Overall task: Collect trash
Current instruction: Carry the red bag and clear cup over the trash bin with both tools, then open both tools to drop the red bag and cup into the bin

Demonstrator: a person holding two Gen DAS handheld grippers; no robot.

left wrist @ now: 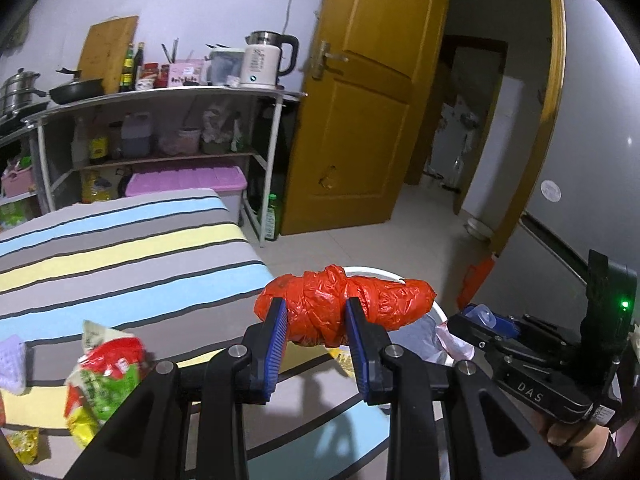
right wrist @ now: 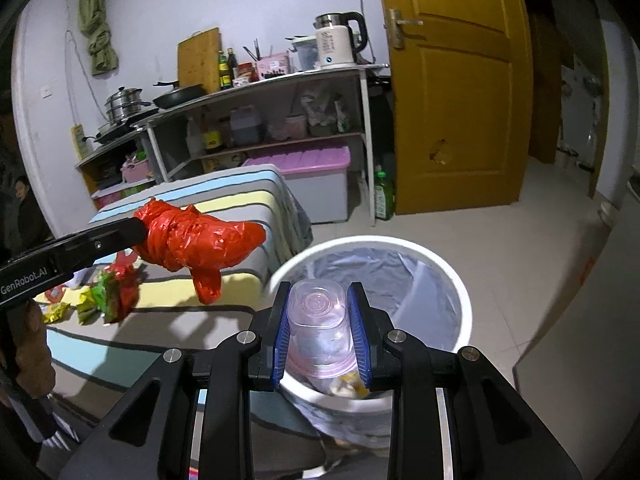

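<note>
Over white bin [right wrist: 460,292]: left tongs [left wrist: 316,320] pinching red bag [left wrist: 344,304], right tongs [right wrist: 322,312] pinching clear cup [right wrist: 318,316]

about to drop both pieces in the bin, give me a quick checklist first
1. Left tongs shut on the red plastic bag: ok.
2. Right tongs shut on the clear plastic cup: ok.
3. White bin open, liner in place: ok.
4. Cup above the bin opening: ok.
5. Red bag above the bin opening: not ok in the right wrist view, it hangs over the striped bed.
6. Snack wrappers left on the bed: not ok, trash remains.
</note>
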